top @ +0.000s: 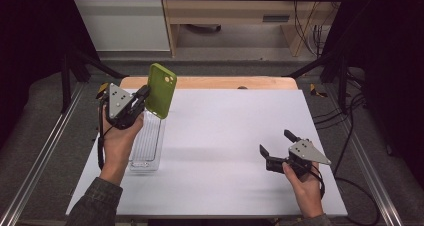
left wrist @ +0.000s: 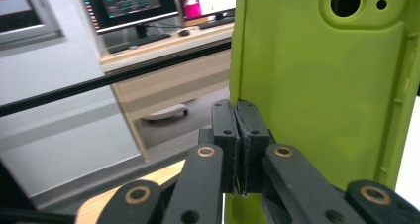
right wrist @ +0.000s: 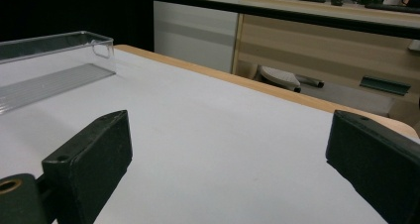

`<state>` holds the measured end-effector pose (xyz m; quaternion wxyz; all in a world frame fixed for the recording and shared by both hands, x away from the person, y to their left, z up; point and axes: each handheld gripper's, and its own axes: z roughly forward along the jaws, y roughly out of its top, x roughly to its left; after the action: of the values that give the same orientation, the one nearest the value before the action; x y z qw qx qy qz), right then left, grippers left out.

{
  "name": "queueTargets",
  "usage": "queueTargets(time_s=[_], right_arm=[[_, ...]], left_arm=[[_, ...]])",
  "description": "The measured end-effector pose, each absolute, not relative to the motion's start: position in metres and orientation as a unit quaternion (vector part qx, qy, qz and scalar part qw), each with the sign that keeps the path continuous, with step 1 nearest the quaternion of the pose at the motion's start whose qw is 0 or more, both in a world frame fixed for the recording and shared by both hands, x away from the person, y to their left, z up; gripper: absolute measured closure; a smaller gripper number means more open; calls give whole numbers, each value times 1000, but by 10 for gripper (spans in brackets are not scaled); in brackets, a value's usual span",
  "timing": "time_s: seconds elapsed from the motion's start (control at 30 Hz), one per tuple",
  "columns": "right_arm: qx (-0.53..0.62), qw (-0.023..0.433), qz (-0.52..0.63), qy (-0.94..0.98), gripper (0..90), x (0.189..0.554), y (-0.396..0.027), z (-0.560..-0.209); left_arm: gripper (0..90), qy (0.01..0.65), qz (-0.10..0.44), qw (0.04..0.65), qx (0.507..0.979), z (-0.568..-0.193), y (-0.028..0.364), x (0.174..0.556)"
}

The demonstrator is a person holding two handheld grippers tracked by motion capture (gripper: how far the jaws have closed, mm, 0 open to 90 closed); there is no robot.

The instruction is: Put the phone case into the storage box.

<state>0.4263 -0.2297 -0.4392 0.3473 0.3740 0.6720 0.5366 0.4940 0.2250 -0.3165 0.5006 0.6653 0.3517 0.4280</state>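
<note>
Closest to the person's side of the table, the right gripper [top: 278, 147] hangs low over the white tabletop [top: 230, 136], held in the person's right hand [top: 306, 188]. Its two black jaws stand wide apart with nothing between them; in the right gripper view they frame bare white surface, one at each lower corner.

Further in and over to the left, a clear plastic tray [top: 148, 143] lies lengthwise on the white surface, its ribbed floor showing through. The right gripper view catches it too, off at the left, a transparent walled box [right wrist: 54, 60] resting flat.

Above the far end of that tray the left hand [top: 120, 136] raises the left gripper [top: 145, 93]. Its jaws are pressed together on the edge of a green phone case [top: 161, 90], which is lifted clear of the table and stands nearly upright, camera cut-out at the top. In the left gripper view the case [left wrist: 317, 85] looms large on the right, and the two pads [left wrist: 224, 130] pinch its left rim.

Beyond the white sheet a strip of wooden table edge [top: 215, 82] shows, then a wooden desk [top: 240, 13] on the floor behind.
</note>
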Motion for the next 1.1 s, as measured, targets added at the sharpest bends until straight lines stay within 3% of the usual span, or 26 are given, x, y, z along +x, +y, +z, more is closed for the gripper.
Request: queueTargets(time_s=[0.53, 1.1], right_arm=[[378, 350, 540, 666, 38, 423, -230, -448], [370, 343, 547, 668, 37, 421, -230, -451]], left_arm=[[878, 417, 436, 496, 624, -324, 243, 515], [877, 440, 445, 504, 596, -325, 240, 531]])
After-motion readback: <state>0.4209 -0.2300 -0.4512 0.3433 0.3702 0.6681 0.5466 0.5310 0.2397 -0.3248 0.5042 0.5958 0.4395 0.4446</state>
